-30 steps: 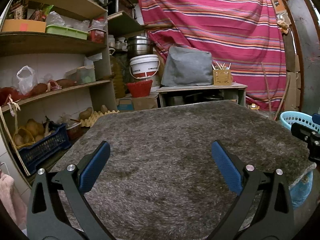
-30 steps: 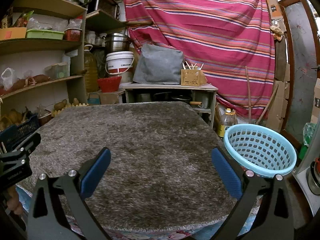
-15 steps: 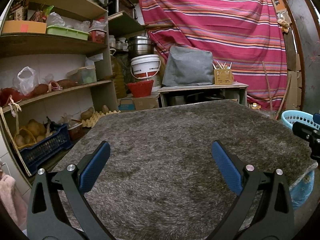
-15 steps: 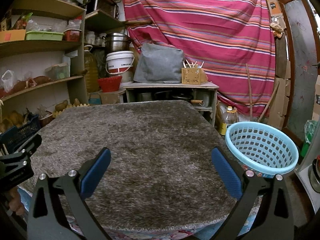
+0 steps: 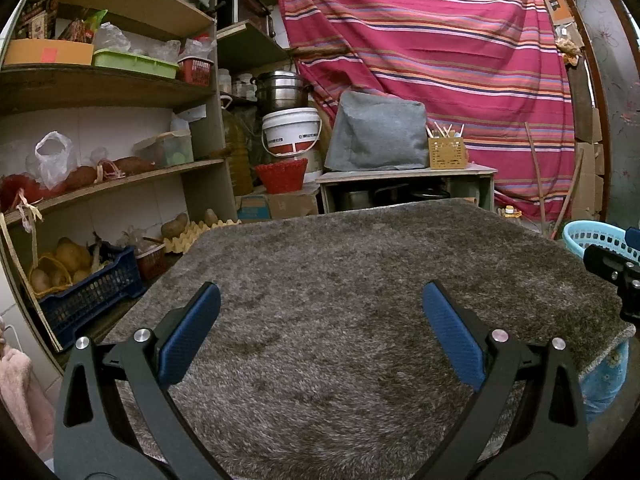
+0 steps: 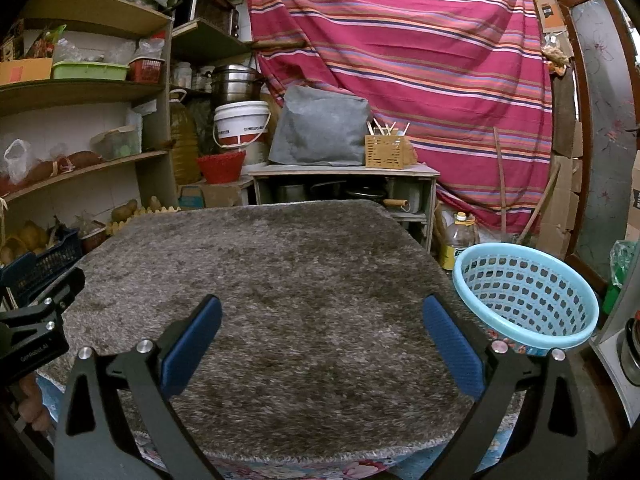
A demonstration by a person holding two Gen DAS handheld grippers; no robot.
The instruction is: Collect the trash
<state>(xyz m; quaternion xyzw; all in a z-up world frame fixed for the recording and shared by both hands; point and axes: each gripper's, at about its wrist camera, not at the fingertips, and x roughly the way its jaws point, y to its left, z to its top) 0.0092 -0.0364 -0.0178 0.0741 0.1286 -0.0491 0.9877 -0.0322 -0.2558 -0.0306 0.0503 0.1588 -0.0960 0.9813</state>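
A shaggy grey rug (image 5: 340,280) covers the table; it also shows in the right wrist view (image 6: 280,280). I see no trash on it. My left gripper (image 5: 320,312) is open and empty above the near part of the rug. My right gripper (image 6: 320,316) is open and empty above the rug's near edge. A light blue perforated basket (image 6: 532,300) stands just right of the table; its rim shows at the right edge of the left wrist view (image 5: 588,232). The right gripper's body (image 5: 612,272) shows at the right, the left gripper's body (image 6: 36,320) at the left.
Wooden shelves (image 5: 100,84) with boxes, bags and potatoes line the left wall. A blue crate (image 5: 88,292) sits low on the left. A low cabinet (image 6: 344,184) with a grey cover and a wicker holder stands behind the table, before a striped red curtain (image 6: 400,40).
Both views have shifted only slightly; the basket sits a touch further right in the right wrist view. Both grippers stay open and empty.
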